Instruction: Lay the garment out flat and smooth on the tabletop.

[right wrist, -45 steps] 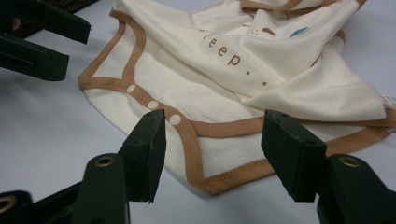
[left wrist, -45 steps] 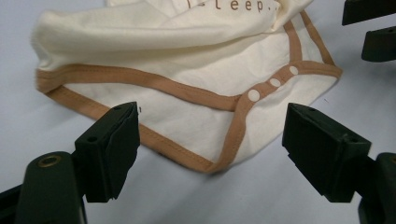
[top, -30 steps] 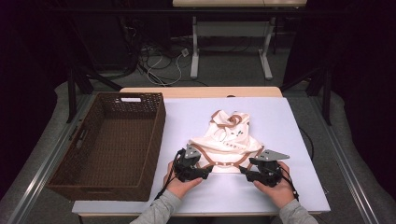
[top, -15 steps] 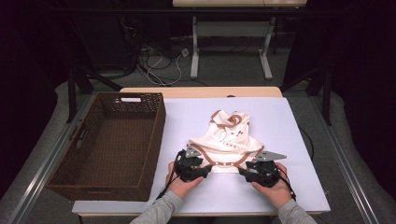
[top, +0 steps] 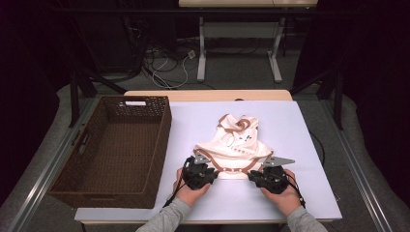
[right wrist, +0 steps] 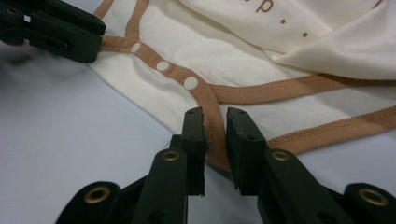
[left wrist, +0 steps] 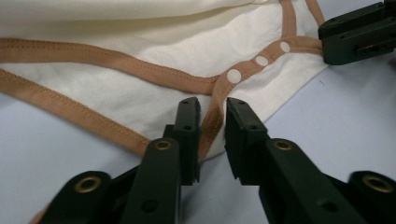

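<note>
A cream baby bodysuit with brown trim lies flat on the white table. My left gripper sits at its near left hem corner and my right gripper at the near right corner. In the left gripper view the jaws straddle the brown snap band of the bodysuit, a narrow gap between them, the cloth still flat. The right gripper rests at the band's far end. In the right gripper view the jaws likewise straddle the trim of the bodysuit, with the left gripper beyond.
A large brown wicker basket stands on the left part of the table, close to the bodysuit's left side. Bare white table lies right of the garment and along the near edge. Floor cables and desk legs are beyond the far edge.
My right gripper has slid slightly left toward the hem. The left gripper and the bodysuit have barely moved.
</note>
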A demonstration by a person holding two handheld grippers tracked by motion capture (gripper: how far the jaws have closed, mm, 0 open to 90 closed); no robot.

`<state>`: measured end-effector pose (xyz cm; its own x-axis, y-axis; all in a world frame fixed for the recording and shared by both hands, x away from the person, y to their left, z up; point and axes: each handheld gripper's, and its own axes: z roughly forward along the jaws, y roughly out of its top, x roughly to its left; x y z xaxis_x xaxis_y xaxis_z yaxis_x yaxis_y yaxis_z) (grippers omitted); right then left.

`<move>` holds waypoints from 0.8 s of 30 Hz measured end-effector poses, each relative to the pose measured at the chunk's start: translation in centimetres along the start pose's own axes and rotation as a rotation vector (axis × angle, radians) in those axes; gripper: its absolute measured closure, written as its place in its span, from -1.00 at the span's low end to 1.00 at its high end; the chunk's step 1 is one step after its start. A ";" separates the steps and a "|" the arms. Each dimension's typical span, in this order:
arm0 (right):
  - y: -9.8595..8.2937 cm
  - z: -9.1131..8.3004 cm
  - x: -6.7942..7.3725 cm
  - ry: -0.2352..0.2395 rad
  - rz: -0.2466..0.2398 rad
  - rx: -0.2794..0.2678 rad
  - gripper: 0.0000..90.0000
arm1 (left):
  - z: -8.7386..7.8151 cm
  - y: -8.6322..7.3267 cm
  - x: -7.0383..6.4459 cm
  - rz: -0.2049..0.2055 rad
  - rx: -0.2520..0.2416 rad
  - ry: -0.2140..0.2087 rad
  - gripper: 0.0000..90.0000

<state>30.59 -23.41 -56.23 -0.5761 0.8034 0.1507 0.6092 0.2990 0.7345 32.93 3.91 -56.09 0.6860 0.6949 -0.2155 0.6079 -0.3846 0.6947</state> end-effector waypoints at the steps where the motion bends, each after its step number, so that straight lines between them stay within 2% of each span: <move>1: 0.0 0.1 0.0 0.001 -0.004 -0.004 0.81 | 0.0 0.0 0.1 -0.002 0.000 0.007 0.75; 7: 0.1 0.0 0.1 0.013 0.000 0.000 0.94 | 0.0 0.0 0.2 -0.016 0.005 0.005 0.94; 15: 0.1 -0.3 0.0 0.017 0.003 -0.005 0.98 | -0.2 0.1 0.3 -0.045 0.004 -0.014 0.98; 16: 0.2 -0.3 0.0 0.019 0.003 -0.006 0.98 | -0.2 0.1 0.4 -0.034 0.005 -0.014 0.98; 18: 0.2 -0.4 -0.1 0.018 -0.003 -0.008 0.98 | -0.4 0.1 0.3 -0.039 0.010 -0.023 0.99; 19: 0.2 -0.5 0.0 0.026 0.009 -0.009 0.98 | -0.5 0.2 0.4 -0.020 0.014 -0.020 0.99; 21: 0.1 -0.9 0.0 0.026 0.009 -0.009 0.98 | -0.8 0.1 0.2 -0.039 0.013 -0.031 0.99; 23: 0.0 -1.2 0.0 0.025 0.009 -0.011 0.98 | -1.1 0.0 -0.1 -0.039 0.016 -0.040 0.99; 24: 0.0 -1.5 0.1 0.031 0.030 -0.005 0.98 | -1.2 -0.1 -0.2 -0.031 0.018 -0.044 0.99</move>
<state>29.70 -24.08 -55.23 -0.5743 0.7955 0.1934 0.6240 0.2724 0.7324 32.26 4.53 -55.27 0.6834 0.6797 -0.2665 0.6359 -0.3747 0.6747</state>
